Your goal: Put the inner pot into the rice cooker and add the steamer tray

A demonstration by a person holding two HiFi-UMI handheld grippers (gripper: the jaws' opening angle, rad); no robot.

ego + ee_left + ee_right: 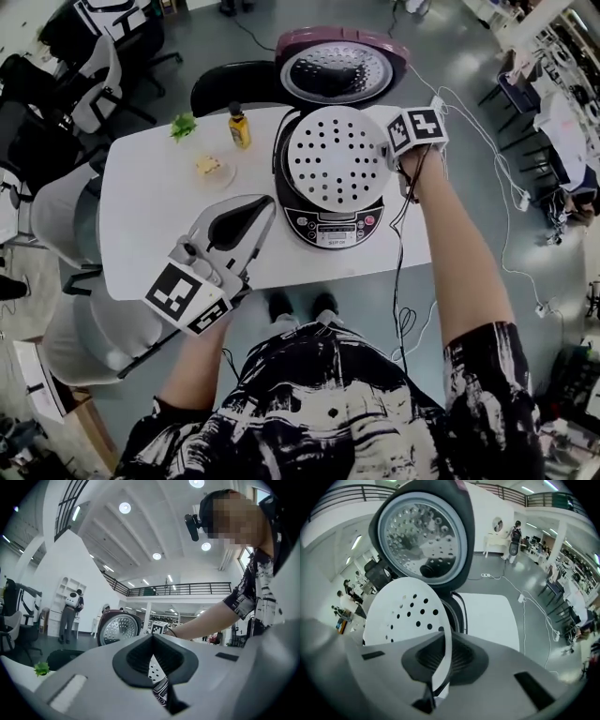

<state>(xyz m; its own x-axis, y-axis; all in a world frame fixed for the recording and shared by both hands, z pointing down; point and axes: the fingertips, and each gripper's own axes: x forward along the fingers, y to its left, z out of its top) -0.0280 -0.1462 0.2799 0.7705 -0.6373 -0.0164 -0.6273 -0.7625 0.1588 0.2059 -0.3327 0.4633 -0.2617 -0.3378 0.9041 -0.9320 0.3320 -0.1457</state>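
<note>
The rice cooker [333, 228] stands on the white table [150, 220] with its maroon lid [339, 70] swung open at the back. A white perforated steamer tray [336, 157] hangs over the cooker's opening and hides what is inside it. My right gripper [394, 155] is shut on the tray's right rim. In the right gripper view the tray [401, 616] runs edge-on between the jaws of that gripper [439, 660], below the lid [423, 536]. My left gripper [265, 204] is to the left of the cooker, jaws together and empty, and points level at the lid [119, 627].
A yellow bottle [239, 127], a green sprig [183, 125] and a small plate of food [212, 169] sit at the table's back left. Office chairs [94, 80] stand to the left. White cables [511, 187] trail over the floor on the right.
</note>
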